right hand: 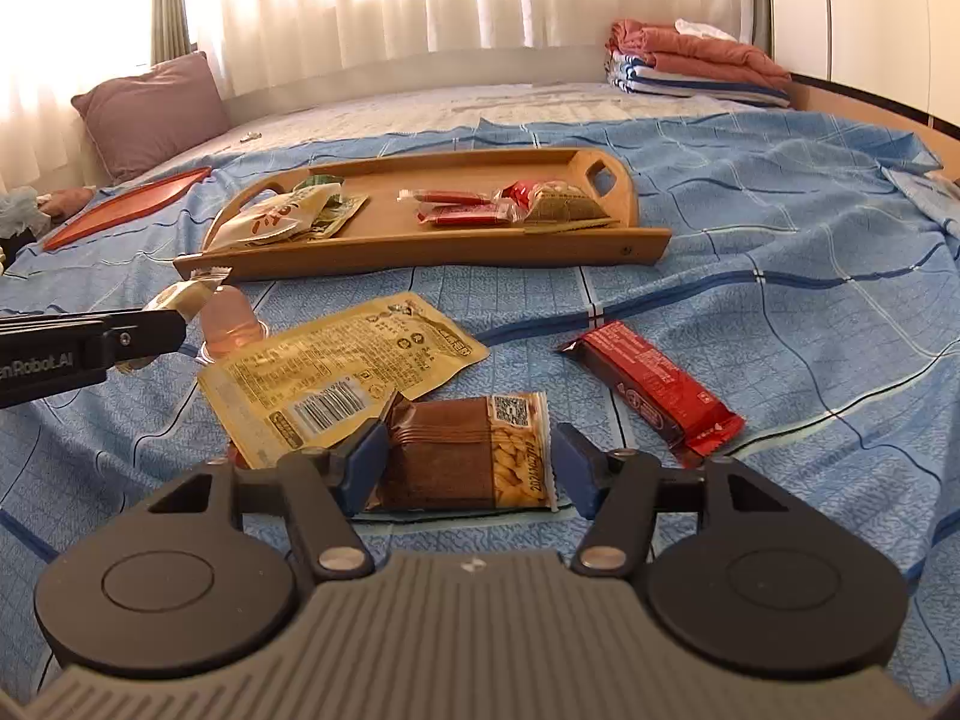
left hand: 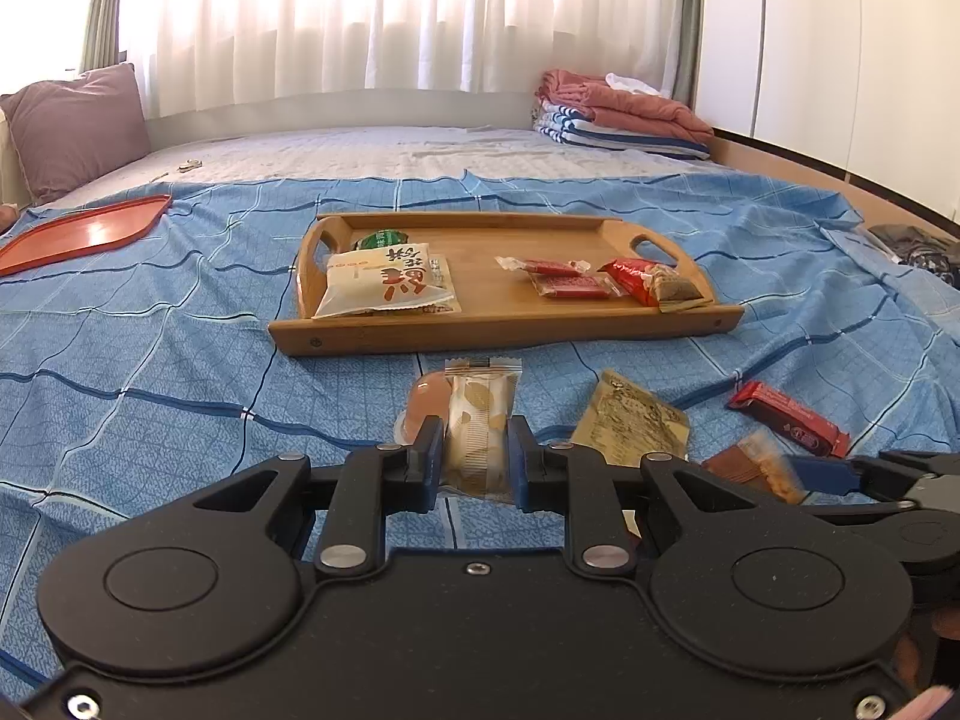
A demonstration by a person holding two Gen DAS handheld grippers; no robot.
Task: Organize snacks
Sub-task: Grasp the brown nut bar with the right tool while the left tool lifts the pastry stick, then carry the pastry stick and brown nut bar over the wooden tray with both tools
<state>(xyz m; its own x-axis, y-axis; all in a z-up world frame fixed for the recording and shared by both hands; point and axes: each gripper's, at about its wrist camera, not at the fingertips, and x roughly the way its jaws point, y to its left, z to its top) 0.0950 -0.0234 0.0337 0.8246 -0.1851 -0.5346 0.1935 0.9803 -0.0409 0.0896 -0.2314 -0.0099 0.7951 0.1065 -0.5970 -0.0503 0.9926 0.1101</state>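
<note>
My left gripper (left hand: 476,445) is shut on a clear-wrapped pastry packet (left hand: 480,420) with a gold leaf print, held just above the blue sheet. A pink jelly cup (left hand: 425,403) lies just behind it. My right gripper (right hand: 468,459) is open and straddles a brown peanut snack packet (right hand: 465,456) that lies flat on the sheet, its pads at the packet's two sides. Beyond both stands the wooden tray (left hand: 504,327), with a white packet (left hand: 384,288) at its left and red packets (left hand: 570,282) at its right.
A gold flat pouch (right hand: 342,366) and a red bar (right hand: 654,390) lie loose on the sheet before the tray (right hand: 420,253). An orange tray (left hand: 84,234) sits far left. A pillow (left hand: 72,126) and folded blankets (left hand: 624,114) are at the back of the bed.
</note>
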